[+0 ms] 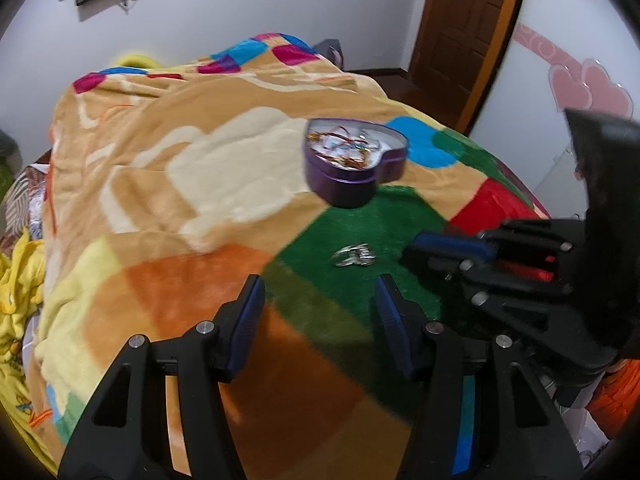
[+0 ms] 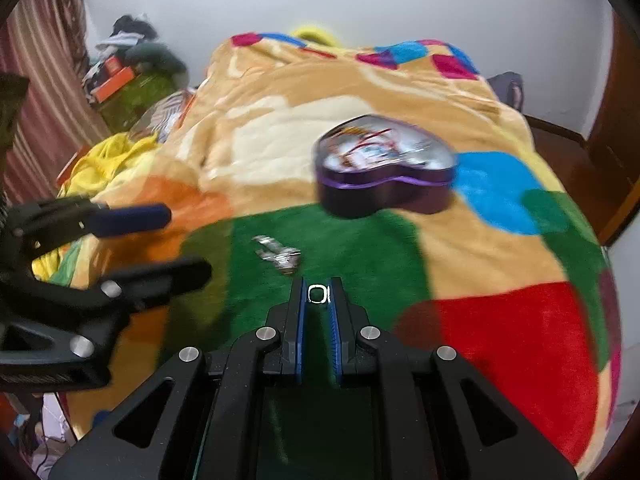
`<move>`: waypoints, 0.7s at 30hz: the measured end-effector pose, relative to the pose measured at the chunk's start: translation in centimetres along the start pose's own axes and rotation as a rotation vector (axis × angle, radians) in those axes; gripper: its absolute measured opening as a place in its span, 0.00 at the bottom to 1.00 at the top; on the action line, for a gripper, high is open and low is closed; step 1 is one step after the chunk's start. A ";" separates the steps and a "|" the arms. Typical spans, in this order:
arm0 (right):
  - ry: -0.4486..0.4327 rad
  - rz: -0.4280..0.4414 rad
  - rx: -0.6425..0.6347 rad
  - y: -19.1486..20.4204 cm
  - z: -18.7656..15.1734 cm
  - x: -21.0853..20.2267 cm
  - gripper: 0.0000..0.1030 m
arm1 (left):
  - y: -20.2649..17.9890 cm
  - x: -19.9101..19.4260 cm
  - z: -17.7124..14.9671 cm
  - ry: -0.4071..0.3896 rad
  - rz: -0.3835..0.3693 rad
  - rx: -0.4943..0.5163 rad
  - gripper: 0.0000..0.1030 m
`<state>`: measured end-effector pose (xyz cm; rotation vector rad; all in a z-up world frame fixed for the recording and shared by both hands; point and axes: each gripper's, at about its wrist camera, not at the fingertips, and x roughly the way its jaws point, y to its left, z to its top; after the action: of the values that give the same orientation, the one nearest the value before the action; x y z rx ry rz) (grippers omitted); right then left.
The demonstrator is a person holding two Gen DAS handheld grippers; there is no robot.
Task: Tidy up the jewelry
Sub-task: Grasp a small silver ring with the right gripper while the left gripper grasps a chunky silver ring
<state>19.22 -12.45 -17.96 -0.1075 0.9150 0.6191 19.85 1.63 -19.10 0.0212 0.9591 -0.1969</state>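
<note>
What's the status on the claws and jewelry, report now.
Right claw shut on ring. Left claw open, empty. More silver jewelry loose on blanket; heart tin open beyond it. Nothing in the way.

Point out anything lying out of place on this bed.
A small pile of silver jewelry lies loose on the green patch of the blanket, outside the open purple heart-shaped tin. The right gripper pinches a silver ring.

Multicolor blanket point(image 1: 168, 184) on bed, wood door point(image 1: 468, 20) behind.
</note>
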 end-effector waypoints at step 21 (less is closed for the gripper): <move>-0.076 -0.049 0.081 -4.3 0.5 -2.8 0.09 | -1.2 2.7 1.9 0.012 0.005 -0.006 0.29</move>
<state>20.64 -17.07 -16.18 -0.0331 0.8599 0.5365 22.63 -0.14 -20.12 0.0199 0.9714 -0.1893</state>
